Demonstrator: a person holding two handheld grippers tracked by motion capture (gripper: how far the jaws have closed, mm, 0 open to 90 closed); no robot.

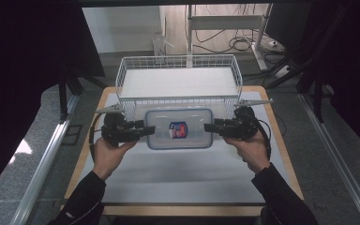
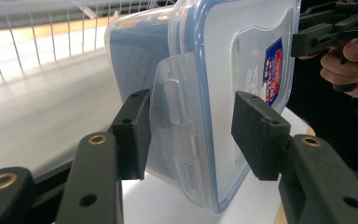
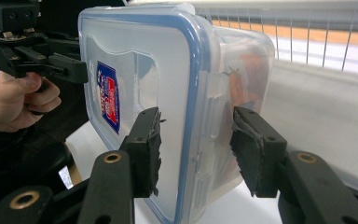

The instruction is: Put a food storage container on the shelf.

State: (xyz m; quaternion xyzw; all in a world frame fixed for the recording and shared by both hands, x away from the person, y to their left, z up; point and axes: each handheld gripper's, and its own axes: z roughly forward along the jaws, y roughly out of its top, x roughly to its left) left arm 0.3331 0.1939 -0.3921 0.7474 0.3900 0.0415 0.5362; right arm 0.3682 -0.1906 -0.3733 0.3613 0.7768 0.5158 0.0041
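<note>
A clear plastic container [image 1: 192, 129] with a blue-rimmed lid and a red-and-blue label hangs level above the white table [image 1: 178, 183], just in front of a wire basket. My left gripper [image 1: 150, 130] is shut on its left end and my right gripper [image 1: 208, 127] on its right end. In the left gripper view the container [image 2: 223, 70] sits between the jaws of the left gripper [image 2: 191, 107], one pad on the clip flap and one on the lid. The right gripper view shows the right gripper [image 3: 196, 116] clamped the same way across the container [image 3: 168, 70], lid and base.
The white wire basket [image 1: 178, 61] stands on the far half of the table, right behind the container. Its inside holds a bare white floor. The table has a wooden border [image 1: 281, 150]. Black stands and cables lie beyond the far edge.
</note>
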